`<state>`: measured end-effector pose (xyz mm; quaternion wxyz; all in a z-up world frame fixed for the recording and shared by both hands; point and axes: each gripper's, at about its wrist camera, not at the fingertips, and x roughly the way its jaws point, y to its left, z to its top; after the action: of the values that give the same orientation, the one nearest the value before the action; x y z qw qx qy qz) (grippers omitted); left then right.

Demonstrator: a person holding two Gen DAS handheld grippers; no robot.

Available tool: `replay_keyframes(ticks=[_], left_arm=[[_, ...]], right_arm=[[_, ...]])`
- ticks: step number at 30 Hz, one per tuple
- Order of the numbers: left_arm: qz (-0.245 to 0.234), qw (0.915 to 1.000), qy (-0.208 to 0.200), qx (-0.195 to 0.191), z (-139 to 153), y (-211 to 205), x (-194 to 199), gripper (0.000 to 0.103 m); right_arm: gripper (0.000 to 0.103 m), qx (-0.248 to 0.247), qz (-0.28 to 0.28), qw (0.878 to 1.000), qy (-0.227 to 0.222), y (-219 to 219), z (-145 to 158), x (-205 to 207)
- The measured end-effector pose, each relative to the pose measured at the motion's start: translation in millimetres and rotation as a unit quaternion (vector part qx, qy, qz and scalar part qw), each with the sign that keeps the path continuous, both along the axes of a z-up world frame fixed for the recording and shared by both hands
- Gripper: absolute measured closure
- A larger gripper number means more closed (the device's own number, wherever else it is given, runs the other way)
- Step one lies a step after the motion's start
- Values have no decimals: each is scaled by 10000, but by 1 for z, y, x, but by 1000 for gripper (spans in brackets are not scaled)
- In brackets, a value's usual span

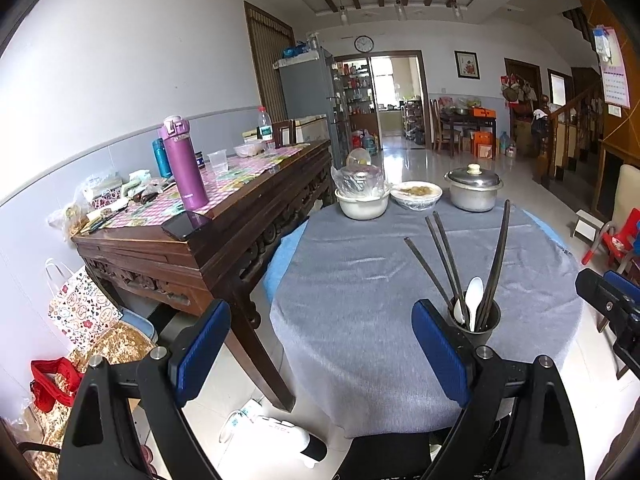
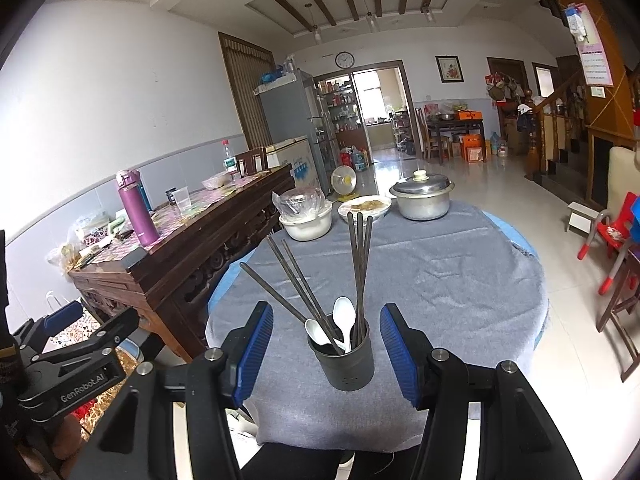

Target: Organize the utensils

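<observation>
A dark cylindrical utensil holder (image 2: 347, 362) stands near the front edge of a round table with a grey cloth (image 2: 440, 280). It holds several dark chopsticks (image 2: 359, 264) and two white spoons (image 2: 345, 320). My right gripper (image 2: 326, 354) is open, its blue pads either side of the holder without touching it. My left gripper (image 1: 320, 354) is open and empty, to the left of the holder (image 1: 476, 318). The left gripper also shows at the left edge of the right wrist view (image 2: 76, 356).
At the table's far side stand a white bowl with a plastic bag (image 2: 306, 220), a dish of food (image 2: 365, 206) and a lidded metal pot (image 2: 424, 196). A cluttered wooden sideboard (image 2: 180, 256) stands to the left. A red child's chair (image 2: 608, 240) is at the right.
</observation>
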<state>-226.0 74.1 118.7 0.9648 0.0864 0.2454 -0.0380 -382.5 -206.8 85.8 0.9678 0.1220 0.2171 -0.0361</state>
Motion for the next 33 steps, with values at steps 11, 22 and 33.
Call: replay_keyframes(ticks=[11,22,33], left_arm=[[-84,9999,-77,-34,6,2,-6,11],[-90,9999,-53,-102,6,6,-5,11],[-52,9998,57,-156,1,9,5,11]], right_arm=[[43,-53,-83,10000,-15,6,2,-4],[43,-116,-62,9999,-2,10,2,-3],[43,-144,5,9999,87,13,-3,9]])
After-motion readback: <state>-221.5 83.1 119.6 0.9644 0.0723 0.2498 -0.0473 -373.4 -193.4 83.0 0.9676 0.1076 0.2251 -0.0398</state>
